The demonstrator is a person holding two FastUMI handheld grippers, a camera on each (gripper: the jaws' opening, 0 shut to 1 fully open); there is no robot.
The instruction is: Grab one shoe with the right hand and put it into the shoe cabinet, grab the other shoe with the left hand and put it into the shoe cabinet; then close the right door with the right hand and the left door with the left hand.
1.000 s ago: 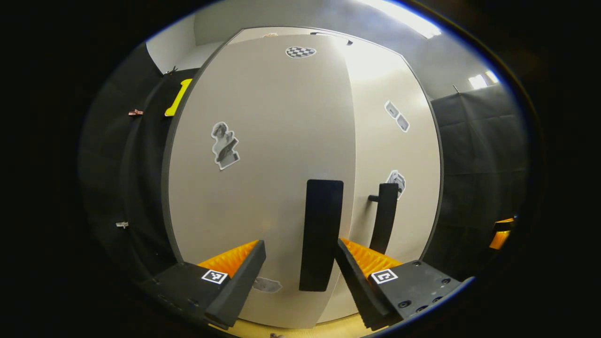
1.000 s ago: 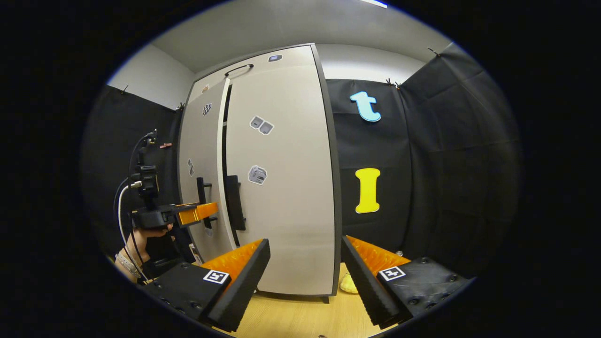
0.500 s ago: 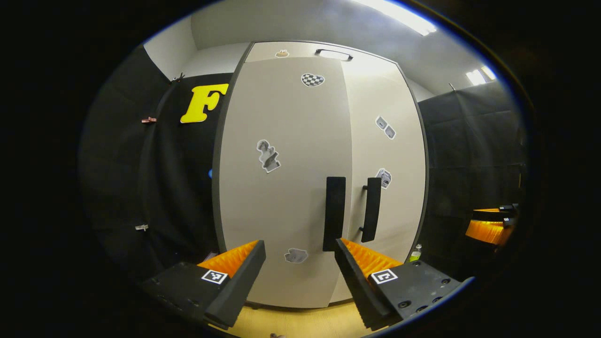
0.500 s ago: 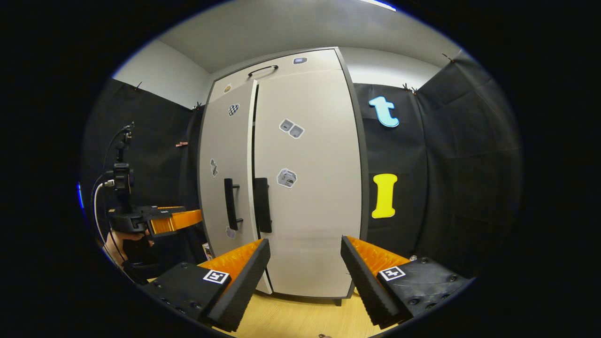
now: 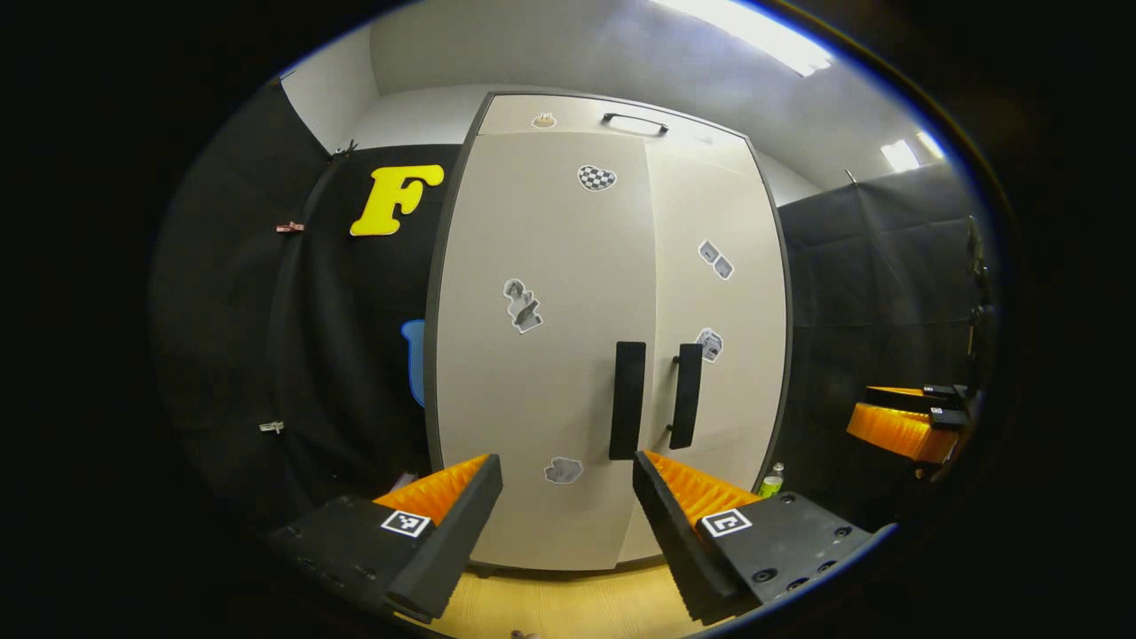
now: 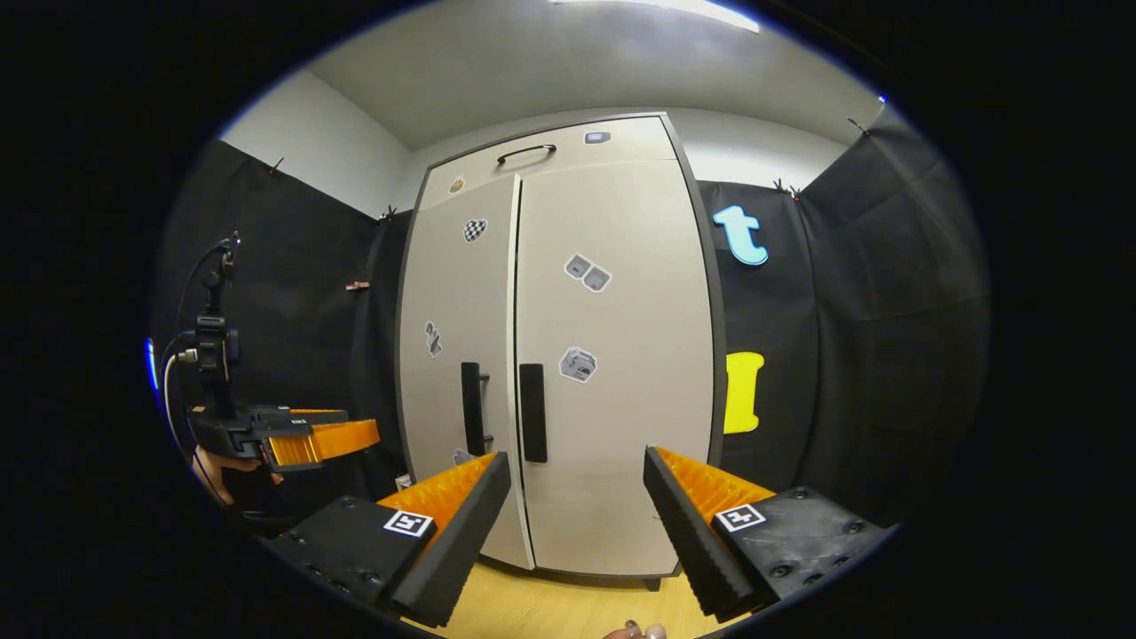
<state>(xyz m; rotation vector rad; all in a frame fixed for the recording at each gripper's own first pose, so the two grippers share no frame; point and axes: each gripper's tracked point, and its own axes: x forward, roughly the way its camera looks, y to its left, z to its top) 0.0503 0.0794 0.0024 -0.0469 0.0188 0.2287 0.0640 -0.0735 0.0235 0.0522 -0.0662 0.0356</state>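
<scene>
While both doors of the shoe cabinet [image 5: 568,355] stand flush and closed, the left gripper [image 5: 568,515] hangs apart from its black handles [image 5: 628,399], jaws spread and holding nothing. Farther right, the right gripper [image 6: 577,519] also faces the cabinet with released, empty jaws.

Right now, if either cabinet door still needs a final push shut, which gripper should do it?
Left, probably. In the right gripper view a thin dark seam shows beside the left door, and the left gripper faces its handle. The right door looks flush; both grippers hang open, clear of it.
</scene>
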